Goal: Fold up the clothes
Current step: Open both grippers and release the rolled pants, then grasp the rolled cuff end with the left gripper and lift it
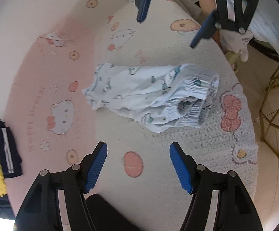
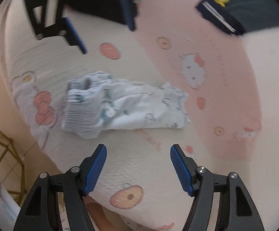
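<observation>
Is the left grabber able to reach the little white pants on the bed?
Probably yes. The left gripper has its jaws open and empty, and the white pants lie straight ahead on the blanket with only bare blanket between them. The right gripper is open too and touches nothing.

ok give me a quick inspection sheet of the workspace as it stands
surface: pink and cream cartoon-cat blanket spread flat
job's things: small white printed pants lying crumpled mid-blanket, elastic waistband open, not folded
clutter: dark navy garment with white stripes and a yellow patch at the blanket's edge
grippers: left tool open, empty, above the blanket; right tool open, empty, facing it across the pants
cables: nothing seen
surroundings: gold wire-frame stand on a tiled floor
</observation>
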{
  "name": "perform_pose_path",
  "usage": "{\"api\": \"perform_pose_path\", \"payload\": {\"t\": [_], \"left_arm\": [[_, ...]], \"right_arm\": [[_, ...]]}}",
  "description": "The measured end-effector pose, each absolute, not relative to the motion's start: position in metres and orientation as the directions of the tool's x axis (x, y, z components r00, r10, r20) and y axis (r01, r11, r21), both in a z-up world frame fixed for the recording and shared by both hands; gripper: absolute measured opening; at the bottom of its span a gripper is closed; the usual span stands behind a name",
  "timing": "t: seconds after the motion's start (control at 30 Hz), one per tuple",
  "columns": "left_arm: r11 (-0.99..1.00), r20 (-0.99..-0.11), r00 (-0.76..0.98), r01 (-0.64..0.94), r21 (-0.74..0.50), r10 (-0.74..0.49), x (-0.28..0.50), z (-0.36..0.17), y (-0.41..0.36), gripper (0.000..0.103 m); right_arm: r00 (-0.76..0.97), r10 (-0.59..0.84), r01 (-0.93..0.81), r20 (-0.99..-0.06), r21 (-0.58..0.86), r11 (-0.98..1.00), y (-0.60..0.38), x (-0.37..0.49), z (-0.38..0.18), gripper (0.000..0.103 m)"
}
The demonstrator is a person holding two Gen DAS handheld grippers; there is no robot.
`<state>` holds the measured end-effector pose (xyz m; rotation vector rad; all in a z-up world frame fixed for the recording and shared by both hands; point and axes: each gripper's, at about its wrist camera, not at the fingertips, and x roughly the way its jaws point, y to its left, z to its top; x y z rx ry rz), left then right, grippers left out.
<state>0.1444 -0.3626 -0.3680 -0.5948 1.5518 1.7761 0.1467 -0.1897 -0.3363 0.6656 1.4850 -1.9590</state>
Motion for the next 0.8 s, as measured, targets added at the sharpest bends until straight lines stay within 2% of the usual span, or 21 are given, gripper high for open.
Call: {"api": "perform_pose_path", "payload": {"t": [0.13,0.33,0.53,0.8], "left_arm": [[0.036,-0.691,-0.678,-0.707,0.707,0.251,0.154,-0.39,-0.361,0.065],[0.297,-0.622,-0.707,-0.547,0.783,0.337,0.169,-0.429,-0.365,0.065],[0.217,-0.637,-0.685,-0.603,0.768,0.353,0.156,-0.425,-0.35,0.065],[0.314,-0.555,-0.709,-0.459,0.831,0.435,0.162,-0.44,-0.333,0.068]], "right_arm": [[-0.716,-0.196,0.696,-0.67,-0.709,-0.113,-0.196,0.151,-0.354,0.068],[-0.731,-0.197,0.657,-0.653,-0.752,0.055,-0.196,0.154,-0.385,0.068],[-0.73,-0.22,0.655,-0.647,-0.754,0.045,-0.196,0.155,-0.387,0.068],[-0.742,-0.303,0.621,-0.598,-0.783,0.025,-0.211,0.145,-0.388,0.068]]}}
